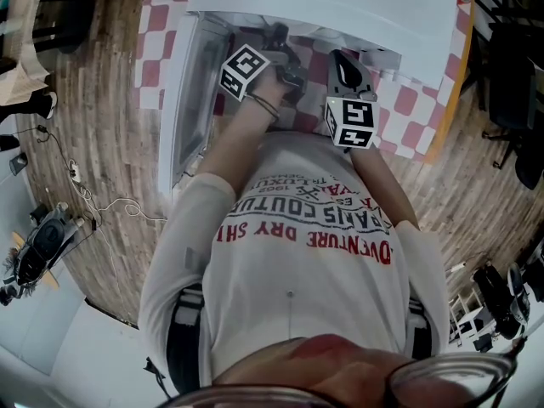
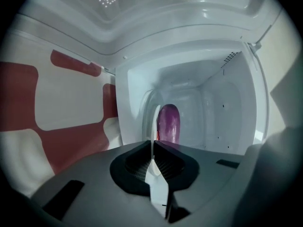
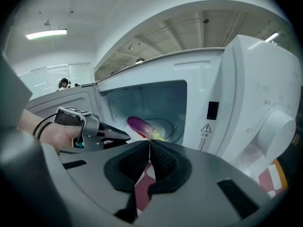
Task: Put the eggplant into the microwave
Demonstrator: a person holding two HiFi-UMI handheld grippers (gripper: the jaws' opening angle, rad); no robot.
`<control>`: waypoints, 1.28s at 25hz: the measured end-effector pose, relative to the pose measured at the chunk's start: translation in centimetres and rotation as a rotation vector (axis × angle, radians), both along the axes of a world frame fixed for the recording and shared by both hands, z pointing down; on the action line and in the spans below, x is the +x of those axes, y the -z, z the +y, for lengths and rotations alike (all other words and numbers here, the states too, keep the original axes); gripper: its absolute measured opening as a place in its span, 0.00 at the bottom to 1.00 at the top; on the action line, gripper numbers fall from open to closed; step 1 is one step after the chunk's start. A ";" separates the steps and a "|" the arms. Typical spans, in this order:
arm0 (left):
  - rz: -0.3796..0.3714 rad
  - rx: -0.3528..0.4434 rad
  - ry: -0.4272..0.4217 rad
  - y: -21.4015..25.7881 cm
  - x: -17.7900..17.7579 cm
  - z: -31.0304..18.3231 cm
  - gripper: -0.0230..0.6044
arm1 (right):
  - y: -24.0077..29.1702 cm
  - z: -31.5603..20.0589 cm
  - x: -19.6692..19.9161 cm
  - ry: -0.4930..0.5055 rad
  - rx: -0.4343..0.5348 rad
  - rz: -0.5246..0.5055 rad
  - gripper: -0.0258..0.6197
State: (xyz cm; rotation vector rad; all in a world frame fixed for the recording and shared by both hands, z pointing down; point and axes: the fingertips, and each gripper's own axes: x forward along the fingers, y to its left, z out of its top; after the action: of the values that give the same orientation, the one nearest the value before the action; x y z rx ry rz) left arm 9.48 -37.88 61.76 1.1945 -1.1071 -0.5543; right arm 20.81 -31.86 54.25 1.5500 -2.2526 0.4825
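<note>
The purple eggplant [image 3: 141, 126] lies inside the open white microwave [image 3: 246, 103], on its turntable, with its green stem end toward the front. From the left gripper view the eggplant [image 2: 168, 122] shows end-on, deep in the cavity. My left gripper [image 2: 152, 148] is shut and empty, and its tips sit at the mouth of the microwave, short of the eggplant. From the right gripper view the left gripper [image 3: 116, 135] is at the cavity's lower left. My right gripper [image 3: 149, 144] is shut on nothing and hangs back in front of the opening.
The microwave door [image 1: 189, 83] stands swung open at the left. The microwave rests on a red and white checked cloth [image 1: 406, 100]. Its control panel with a dial [image 3: 277, 126] is to the right of the opening. A wooden floor surrounds the table.
</note>
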 end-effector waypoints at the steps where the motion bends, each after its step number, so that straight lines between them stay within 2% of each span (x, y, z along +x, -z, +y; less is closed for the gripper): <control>1: -0.004 0.003 -0.005 0.0 0.1 -0.1 0.10 | 0.0 0.0 0.0 0.002 -0.001 0.000 0.08; 4: -0.048 0.007 -0.032 0.0 0.3 -0.2 0.10 | -0.2 0.1 0.2 0.003 -0.007 -0.002 0.08; 8: -0.213 0.001 -0.076 0.4 0.0 -0.2 0.10 | -0.2 0.1 0.3 0.003 -0.015 -0.003 0.08; 12: -0.340 0.026 -0.107 0.8 -0.2 -0.5 0.12 | -0.4 0.2 0.5 0.004 -0.020 -0.006 0.08; 13: -0.376 0.047 -0.121 1.0 -0.2 -0.6 0.15 | -0.4 0.3 0.6 0.005 -0.022 -0.007 0.08; 17: -0.525 0.146 -0.199 2.1 0.3 -1.2 0.38 | -0.5 0.5 0.8 0.011 -0.026 -0.008 0.08; 19: -0.602 0.171 -0.262 2.2 1.0 -1.1 0.42 | -0.5 0.6 0.9 0.012 -0.027 -0.009 0.08; 22: -0.723 0.203 -0.357 2.4 2.4 -0.9 0.57 | -0.6 0.7 1.0 0.012 -0.031 -0.012 0.08; 29: -0.819 0.139 -0.393 1.7 2.5 -0.7 0.64 | -0.6 1.1 2.0 -0.002 -0.033 -0.013 0.08; 30: -0.842 0.134 -0.411 1.6 2.5 -0.6 0.64 | -0.6 1.1 2.2 -0.005 -0.033 -0.014 0.08; 32: -0.934 0.149 -0.464 1.6 2.4 -0.5 0.65 | -0.6 1.2 2.4 -0.008 -0.033 -0.017 0.08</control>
State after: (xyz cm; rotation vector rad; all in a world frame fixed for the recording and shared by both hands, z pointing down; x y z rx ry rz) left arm 11.91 -38.34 60.17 1.8493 -1.4888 0.3431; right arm 23.24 -30.63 54.85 1.5442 -2.2405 0.5341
